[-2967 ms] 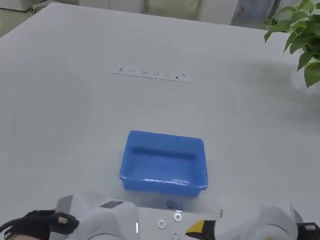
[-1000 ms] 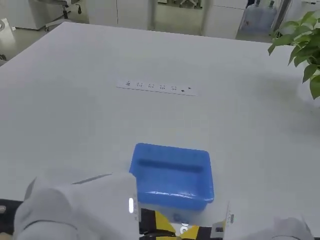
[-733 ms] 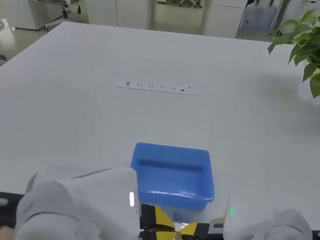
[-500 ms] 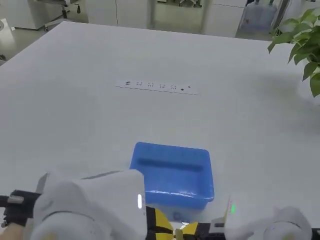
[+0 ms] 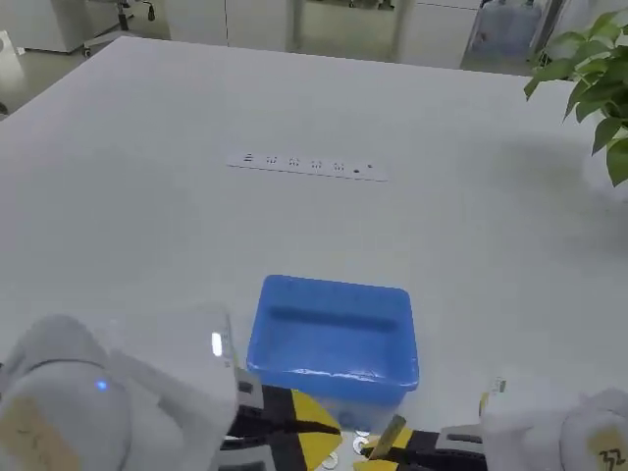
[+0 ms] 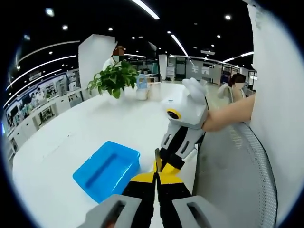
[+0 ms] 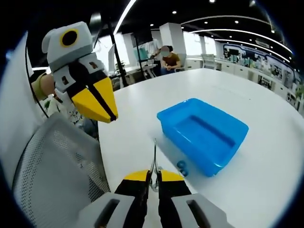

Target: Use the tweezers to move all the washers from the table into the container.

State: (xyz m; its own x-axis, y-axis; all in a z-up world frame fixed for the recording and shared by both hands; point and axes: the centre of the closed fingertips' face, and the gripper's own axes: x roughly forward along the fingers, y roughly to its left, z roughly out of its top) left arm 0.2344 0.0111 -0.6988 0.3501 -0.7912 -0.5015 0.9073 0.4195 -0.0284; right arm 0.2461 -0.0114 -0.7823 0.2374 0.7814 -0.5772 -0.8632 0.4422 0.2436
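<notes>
Blue container noted empty; tweezers clamped in right gripper, left gripper pinched together. Pick-up step: next, nip washer beside container.

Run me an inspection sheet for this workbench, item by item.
Surface: white table, level.
Job's things: blue container, nothing seen inside; washers on the table at its near side, count unclear; tweezers in the right gripper.
Clutter: power strip beyond the container.
Grippers: left gripper shut; right gripper shut on the tweezers.
Cables: nothing seen.
Surroundings: plant at the far right; mesh chair beside the table.
</notes>
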